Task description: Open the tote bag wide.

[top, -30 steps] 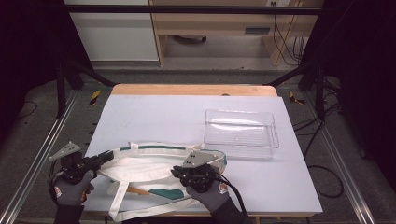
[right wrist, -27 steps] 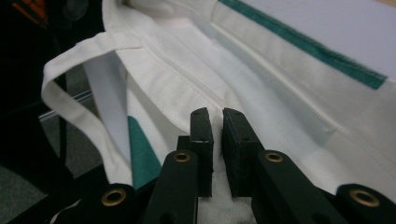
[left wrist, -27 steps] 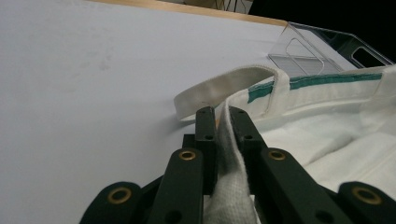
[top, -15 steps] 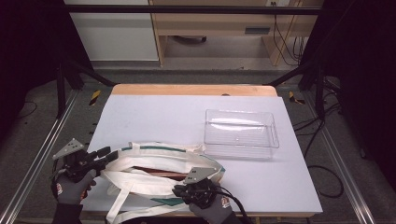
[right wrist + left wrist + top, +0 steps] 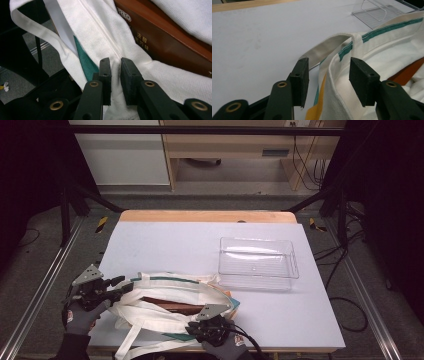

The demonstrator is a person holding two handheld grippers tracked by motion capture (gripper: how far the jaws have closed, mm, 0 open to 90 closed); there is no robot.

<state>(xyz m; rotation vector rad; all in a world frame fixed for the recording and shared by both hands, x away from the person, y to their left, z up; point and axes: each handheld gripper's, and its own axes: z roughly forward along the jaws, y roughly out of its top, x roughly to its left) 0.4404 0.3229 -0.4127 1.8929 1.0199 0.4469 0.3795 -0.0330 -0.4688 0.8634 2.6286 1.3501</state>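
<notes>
My left gripper point(image 5: 327, 75) has just opened around the white canvas tote bag point(image 5: 170, 307) rim, releasing it, while my right gripper point(image 5: 115, 72), loosening slightly, pinches its near edge.

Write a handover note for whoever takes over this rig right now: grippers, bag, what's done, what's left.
Left gripper: jaws have just opened; the tote bag rim stands between them, unpinched.
Right gripper: pinching the bag's near rim, jaws just easing apart.
Bag lies at the table's near edge, mouth open, a brown box inside.
Clear tray sits empty, right of centre.
Left, probably: take the box out, likely into the tray.
</notes>
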